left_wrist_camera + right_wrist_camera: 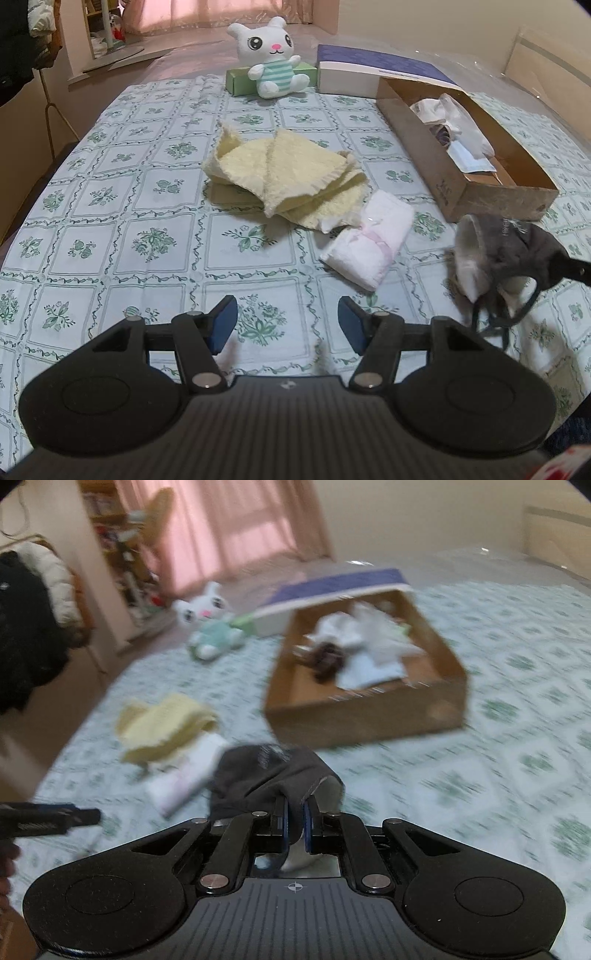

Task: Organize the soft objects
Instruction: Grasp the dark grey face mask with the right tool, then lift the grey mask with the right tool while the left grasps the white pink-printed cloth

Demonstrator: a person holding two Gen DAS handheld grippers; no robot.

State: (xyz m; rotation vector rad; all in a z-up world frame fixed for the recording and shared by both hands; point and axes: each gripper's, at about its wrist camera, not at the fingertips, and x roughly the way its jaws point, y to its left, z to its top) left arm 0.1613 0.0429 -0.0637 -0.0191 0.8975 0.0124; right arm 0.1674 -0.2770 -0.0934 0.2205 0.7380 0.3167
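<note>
My right gripper is shut on a dark grey fleece-lined mask and holds it above the table, in front of the brown cardboard box. In the left wrist view the mask hangs at the right from the right gripper's fingers, near the box. My left gripper is open and empty above the tablecloth. Ahead of it lie a yellow towel and a folded pink-white cloth. A white plush bunny sits at the far end.
The box holds white cloths, a blue mask and a dark item. A green box and a purple-white box stand behind the bunny. The left table edge is near a chair with clothes.
</note>
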